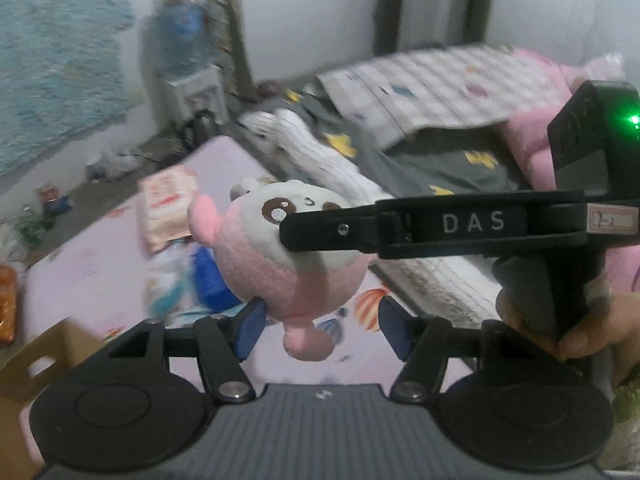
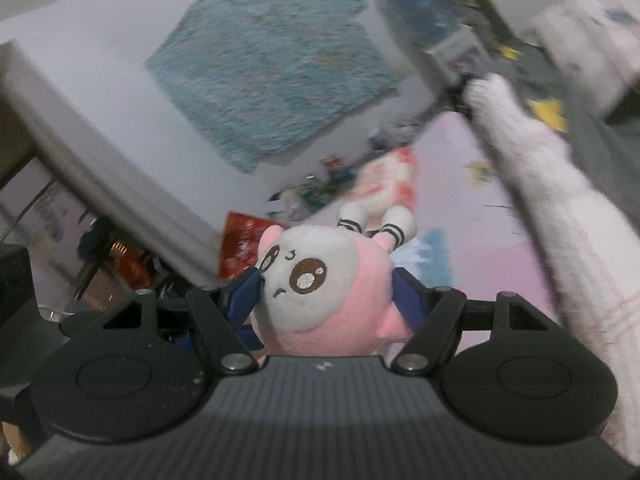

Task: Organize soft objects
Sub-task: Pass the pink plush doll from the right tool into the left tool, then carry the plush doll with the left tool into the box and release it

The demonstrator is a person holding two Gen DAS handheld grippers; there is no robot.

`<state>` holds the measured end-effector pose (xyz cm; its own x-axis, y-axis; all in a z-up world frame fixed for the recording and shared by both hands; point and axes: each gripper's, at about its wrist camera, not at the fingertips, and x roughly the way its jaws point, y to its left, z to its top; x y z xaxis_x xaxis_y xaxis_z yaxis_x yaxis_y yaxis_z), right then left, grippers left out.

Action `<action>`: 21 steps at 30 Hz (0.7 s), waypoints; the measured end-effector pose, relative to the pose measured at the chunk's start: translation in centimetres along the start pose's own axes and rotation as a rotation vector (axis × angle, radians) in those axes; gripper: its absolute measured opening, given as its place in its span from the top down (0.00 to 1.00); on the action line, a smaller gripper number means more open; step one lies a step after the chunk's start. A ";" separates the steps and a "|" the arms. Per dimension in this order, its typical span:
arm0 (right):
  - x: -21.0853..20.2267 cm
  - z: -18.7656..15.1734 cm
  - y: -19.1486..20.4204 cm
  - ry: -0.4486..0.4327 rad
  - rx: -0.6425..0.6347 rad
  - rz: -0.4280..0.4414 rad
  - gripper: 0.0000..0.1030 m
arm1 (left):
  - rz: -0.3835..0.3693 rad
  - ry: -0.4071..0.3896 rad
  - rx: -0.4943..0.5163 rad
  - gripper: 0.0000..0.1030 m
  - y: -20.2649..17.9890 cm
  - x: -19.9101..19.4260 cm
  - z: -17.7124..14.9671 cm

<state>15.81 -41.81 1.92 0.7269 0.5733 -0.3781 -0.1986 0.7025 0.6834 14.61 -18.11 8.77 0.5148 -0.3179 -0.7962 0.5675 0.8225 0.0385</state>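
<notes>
Bedroom clutter all round: pink printed mat [image 1: 100, 256] underfoot, teal wall hanging [image 2: 264, 60] at 12 o'clock in the right wrist view, grey star-print bedding [image 1: 440, 160] at 1 o'clock in the left wrist view, cardboard box [image 1: 44, 356] at 8 o'clock

Pink-and-white plush [image 2: 320, 292] held aloft in the right gripper [image 2: 328, 304], blue pads pinching its round body from both sides, face toward the lens. Left wrist view shows the same plush [image 1: 288, 256] at centre, the right tool reaching in from 3 o'clock across its face

Left gripper [image 1: 320, 328]: jaws spread wide, plush hanging between and just above the pads, touching neither as far as I can tell

Risks, as I judge them:
- soft, rounded body could squeeze out of the pinch, since the fill gives under pressure
- frames are motion-blurred; a fast swing could shake it loose
- long white plush [image 2: 560, 208] lies close at 2 o'clock, may snag a passing tool

Pose: right tool roughly level, the person's hand [image 1: 576, 328] wrapped round its grip at 4 o'clock; left tool pointing forward, below the plush
</notes>
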 end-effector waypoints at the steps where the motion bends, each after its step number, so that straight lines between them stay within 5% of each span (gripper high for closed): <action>1: 0.4 -0.1 1.9 0.008 -0.029 0.025 0.31 | 0.018 -0.015 -0.019 0.39 0.8 -1.4 -0.7; 11: 9.2 -3.7 18.4 0.205 -0.227 0.229 0.31 | 0.198 -0.112 -0.317 0.39 12.9 -11.4 -9.7; 21: 20.1 -11.6 25.7 0.507 -0.308 0.180 0.31 | 0.172 -0.040 -0.606 0.39 23.1 -9.1 -19.6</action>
<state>17.74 -7.35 4.63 0.2764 0.7701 -0.5750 -0.5251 0.6221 0.5808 10.49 13.05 5.08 0.5966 -0.1646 -0.7855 0.0154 0.9809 -0.1938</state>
